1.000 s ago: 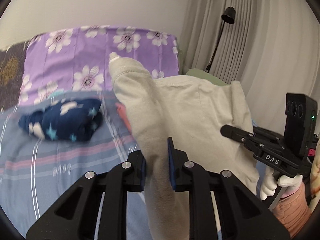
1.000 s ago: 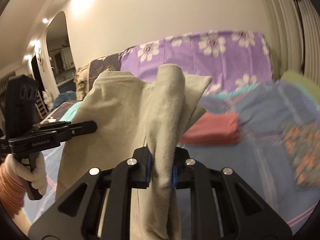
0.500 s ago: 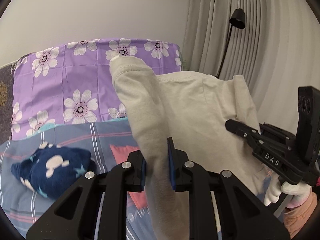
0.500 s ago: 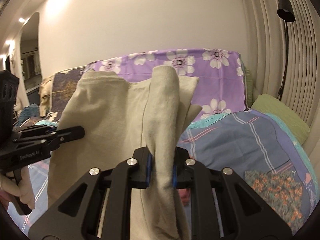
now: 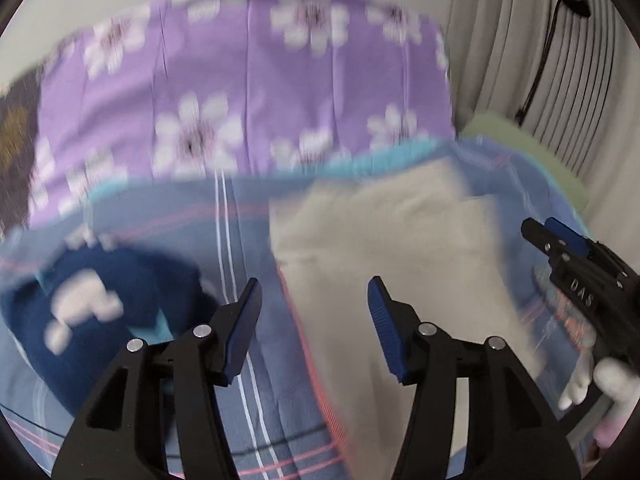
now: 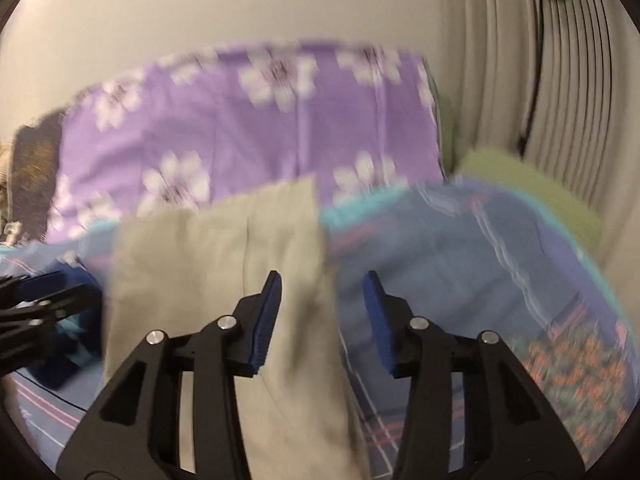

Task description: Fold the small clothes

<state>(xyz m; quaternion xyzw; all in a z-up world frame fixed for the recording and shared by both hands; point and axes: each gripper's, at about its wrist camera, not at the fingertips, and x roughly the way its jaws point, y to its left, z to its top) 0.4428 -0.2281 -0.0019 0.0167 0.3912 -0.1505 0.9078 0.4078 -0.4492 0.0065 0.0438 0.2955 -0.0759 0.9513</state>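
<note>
beige garment (image 5: 400,248); purple white-flowered cloth (image 5: 248,92); blue striped bedsheet (image 5: 248,240)

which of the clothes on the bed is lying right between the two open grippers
The beige garment, spread pale and flat on the blue bedspread, between the left gripper and right gripper. The navy starry garment sits bunched off to the side.

Navy bundle (image 5: 100,320) beside beige garment (image 5: 400,248)

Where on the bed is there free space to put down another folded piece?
Bare bedspread lies right of the beige garment, up to the green pillow and the orange-patterned cloth. A narrower strip runs between the garment and the navy bundle. The left side is crowded.
</note>
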